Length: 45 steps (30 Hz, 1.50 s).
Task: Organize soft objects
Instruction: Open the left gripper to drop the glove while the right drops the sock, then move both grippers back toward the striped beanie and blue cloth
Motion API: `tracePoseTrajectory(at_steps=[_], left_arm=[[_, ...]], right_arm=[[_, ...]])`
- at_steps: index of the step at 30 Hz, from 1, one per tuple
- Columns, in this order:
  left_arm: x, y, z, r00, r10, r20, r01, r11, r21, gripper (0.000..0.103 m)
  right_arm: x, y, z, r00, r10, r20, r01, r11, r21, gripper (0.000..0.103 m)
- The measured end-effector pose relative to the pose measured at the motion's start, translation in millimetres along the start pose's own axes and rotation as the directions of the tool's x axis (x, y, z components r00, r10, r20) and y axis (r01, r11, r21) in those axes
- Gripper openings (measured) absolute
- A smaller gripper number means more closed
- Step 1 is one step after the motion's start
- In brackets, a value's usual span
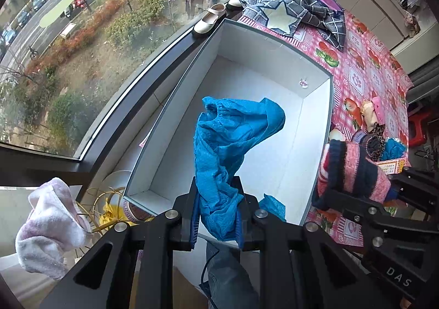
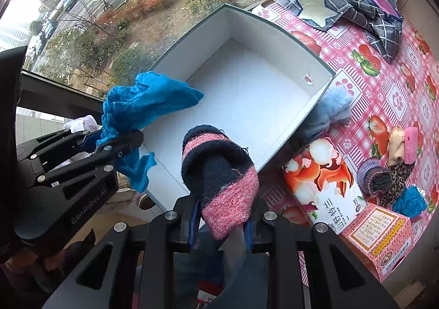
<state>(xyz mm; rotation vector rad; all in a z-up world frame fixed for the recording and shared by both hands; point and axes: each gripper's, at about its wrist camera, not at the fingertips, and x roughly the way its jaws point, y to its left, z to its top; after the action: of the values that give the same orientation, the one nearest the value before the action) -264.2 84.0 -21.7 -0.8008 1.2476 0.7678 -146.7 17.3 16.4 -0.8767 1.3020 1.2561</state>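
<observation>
Left wrist view — left gripper (image 1: 216, 215): the black two-finger tool is clamped on the bunched lower end of a crumpled blue non-woven fabric piece (image 1: 233, 138), which stands up from the jaws over the near end of the box.
Left wrist view — container: a large open cardboard box with white interior and grey-green exterior (image 1: 315, 128) lies directly ahead, apparently bare apart from a small mark on its far wall; it is judged to be the receptacle, which would explain why the fabric is held above it.
Left wrist view — right gripper (image 1: 354, 191): seen from the side at the box's right rim, closed on a pink, navy and white striped knitted sock (image 1: 348, 163).
Left wrist view — surroundings: a red-and-pink patterned tablecloth (image 1: 365, 62) carries the box; a pale pink-white fluffy cloth (image 1: 46, 226) sits low at left, outside the box.
Right wrist view — right gripper (image 2: 221, 222): fingers pinch the sock's lower end, the sock rising over the box's near edge.
Right wrist view — left gripper (image 2: 115, 141): at left, gripping the blue fabric at the box's left rim.
Right wrist view — remaining items: a small heap of soft objects (image 2: 395, 174) lies on the tablecloth, well apart from the box — presumably awaiting sorting.
Stage: both items poised for release; neither is yet inside.
</observation>
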Motion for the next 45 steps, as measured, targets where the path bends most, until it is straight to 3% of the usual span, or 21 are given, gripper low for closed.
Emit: tracePoseTrajectory(at_steps=[23,25,27,32,33,35,36,37,39,45], left_arm=[[9.7,-2.3,2.3,0.999,0.003,-0.043,-0.003,1.000,0.004,0.023],[10.3,-3.0,2.6,0.999,0.005,-0.044,-0.004,1.000,0.005,0.030],[11.0,-3.2,3.1,0.999,0.007,-0.045,-0.007,1.000,0.005,0.050],[8.9,2.6,4.8,1.000,0.017,-0.027,-0.018,0.999,-0.029,0.078],[8.0,4.9,6.0,1.000,0.018,-0.017,-0.019,0.999,-0.046,0.081],[7.6,11.0,8.7,1.000,0.020,-0.016,-0.021,0.996,-0.083,0.087],[8.7,15.0,9.9,1.000,0.003,-0.023,-0.006,0.994,-0.105,0.093],[9.0,17.2,10.6,1.000,-0.008,-0.027,0.005,0.993,-0.122,0.096],[8.4,19.1,11.6,0.999,-0.017,-0.029,0.013,0.990,-0.139,0.103],[-0.9,5.2,18.2,0.999,-0.050,0.000,0.049,0.993,-0.107,0.103]], right_arm=[[11.1,0.9,13.0,0.999,0.042,-0.014,-0.042,0.999,0.016,0.027],[11.5,0.5,14.1,0.999,0.046,-0.013,-0.046,0.999,0.016,0.027],[10.2,0.7,15.2,0.999,0.046,-0.006,-0.046,0.999,0.018,0.027],[7.5,-7.0,17.7,0.998,0.058,0.004,-0.059,0.998,0.039,0.031],[6.5,-10.6,18.1,0.998,0.063,0.007,-0.063,0.997,0.053,0.037],[3.0,-18.5,18.1,0.998,0.058,0.024,-0.059,0.995,0.081,0.063],[-0.9,-24.1,17.8,0.997,0.069,0.045,-0.073,0.992,0.100,0.084],[-3.1,-27.5,17.2,0.996,0.070,0.061,-0.076,0.991,0.113,0.088],[-8.7,-33.9,16.9,0.992,0.095,0.080,-0.106,0.985,0.135,0.089],[-18.7,-51.3,9.4,0.993,0.077,0.091,-0.093,0.978,0.187,0.089]])
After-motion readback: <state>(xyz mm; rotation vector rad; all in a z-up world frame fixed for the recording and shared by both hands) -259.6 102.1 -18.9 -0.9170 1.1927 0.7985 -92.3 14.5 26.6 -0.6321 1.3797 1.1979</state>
